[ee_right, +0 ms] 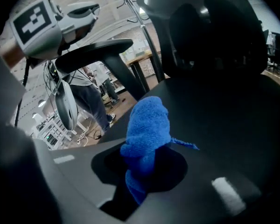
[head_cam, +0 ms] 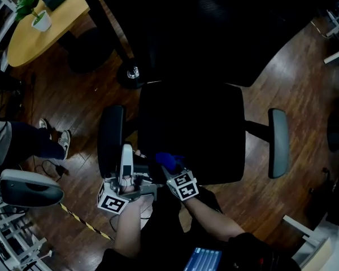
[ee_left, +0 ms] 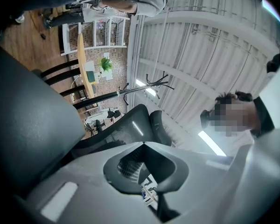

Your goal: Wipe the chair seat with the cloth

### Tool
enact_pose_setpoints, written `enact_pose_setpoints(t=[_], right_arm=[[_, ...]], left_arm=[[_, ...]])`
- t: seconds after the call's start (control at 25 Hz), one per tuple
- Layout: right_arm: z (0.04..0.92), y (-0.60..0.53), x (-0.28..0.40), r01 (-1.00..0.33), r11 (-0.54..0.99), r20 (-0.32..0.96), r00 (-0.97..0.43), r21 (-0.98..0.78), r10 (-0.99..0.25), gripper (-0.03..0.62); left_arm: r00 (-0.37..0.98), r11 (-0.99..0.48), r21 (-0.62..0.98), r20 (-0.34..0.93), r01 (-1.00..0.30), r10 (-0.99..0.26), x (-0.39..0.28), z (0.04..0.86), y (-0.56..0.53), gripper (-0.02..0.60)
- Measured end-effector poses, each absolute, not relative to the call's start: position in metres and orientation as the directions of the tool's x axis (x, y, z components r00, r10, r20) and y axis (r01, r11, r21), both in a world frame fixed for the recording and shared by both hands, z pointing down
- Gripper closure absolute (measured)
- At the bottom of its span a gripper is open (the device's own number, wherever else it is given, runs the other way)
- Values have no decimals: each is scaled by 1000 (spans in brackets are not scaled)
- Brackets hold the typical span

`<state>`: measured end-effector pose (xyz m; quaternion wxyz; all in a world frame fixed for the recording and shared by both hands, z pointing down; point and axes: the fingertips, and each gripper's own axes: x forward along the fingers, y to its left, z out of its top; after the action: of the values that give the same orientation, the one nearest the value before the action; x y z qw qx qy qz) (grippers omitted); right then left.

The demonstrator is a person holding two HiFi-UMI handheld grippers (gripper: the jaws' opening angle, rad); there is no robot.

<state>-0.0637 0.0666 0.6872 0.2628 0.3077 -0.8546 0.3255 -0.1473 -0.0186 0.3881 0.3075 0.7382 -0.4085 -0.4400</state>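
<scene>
The right claw [head_cam: 169, 168] is clamped shut on a bunched blue cloth [head_cam: 168, 160], which sticks out past its tips [ee_right: 147, 129]. It sits at the near left corner of the black chair seat [head_cam: 198, 123]. From the head view I cannot tell whether the cloth is pressing on the seat or hanging just above it.

The left claw [head_cam: 126, 150] has its jaws closed together on nothing [ee_left: 142, 143] and is just beside the left armrest [head_cam: 110, 140].

I'd say the wiping is at most barely begun. Nearly the whole seat stretches away beyond the cloth. The dark surface shows no mark to tell a wiped part from an unwiped one, so all the passes across it look left to do.
</scene>
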Motion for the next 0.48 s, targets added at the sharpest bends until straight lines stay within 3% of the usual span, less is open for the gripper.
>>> enact_pose_setpoints(t=[0.48], right_arm=[[686,71,214,-939,299,790,-312,-171,-528,514]], left_arm=[[299,-485,813,-398,-323,-867,-135,393,-30,589]])
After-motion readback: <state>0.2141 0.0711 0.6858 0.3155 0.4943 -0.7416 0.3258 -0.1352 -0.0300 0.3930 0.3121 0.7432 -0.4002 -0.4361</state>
